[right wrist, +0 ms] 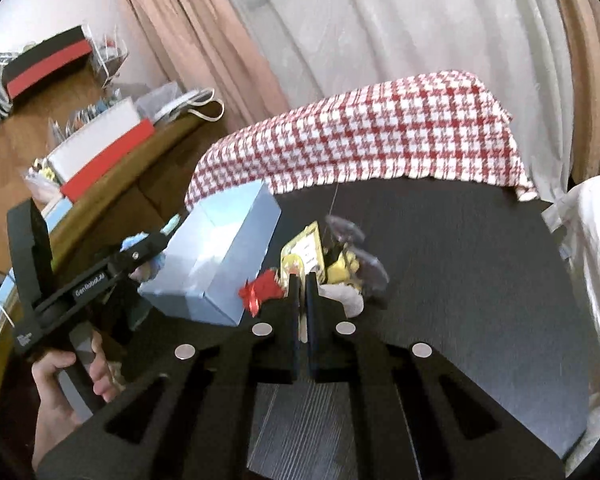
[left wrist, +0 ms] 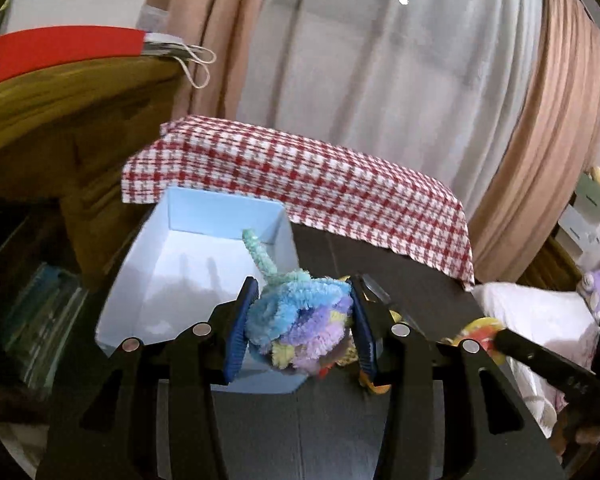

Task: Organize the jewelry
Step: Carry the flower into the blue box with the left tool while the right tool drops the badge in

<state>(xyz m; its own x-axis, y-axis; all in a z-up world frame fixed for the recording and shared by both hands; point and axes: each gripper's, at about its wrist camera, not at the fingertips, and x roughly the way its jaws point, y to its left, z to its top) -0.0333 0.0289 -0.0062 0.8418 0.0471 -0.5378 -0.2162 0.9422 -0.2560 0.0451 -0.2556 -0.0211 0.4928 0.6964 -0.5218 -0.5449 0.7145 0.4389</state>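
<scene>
home bedroom, pink curtains (left wrist: 540, 152), plush toy (left wrist: 598, 280), cluttered wooden shelf (right wrist: 112, 168)

The box (right wrist: 216, 264) lies left of the trinkets (right wrist: 324, 264), cloth (right wrist: 364, 136) behind both.

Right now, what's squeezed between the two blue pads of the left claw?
A fuzzy pastel pipe-cleaner bundle, blue, purple and yellow, over the open light-blue box. The left wrist view shows it.
</scene>
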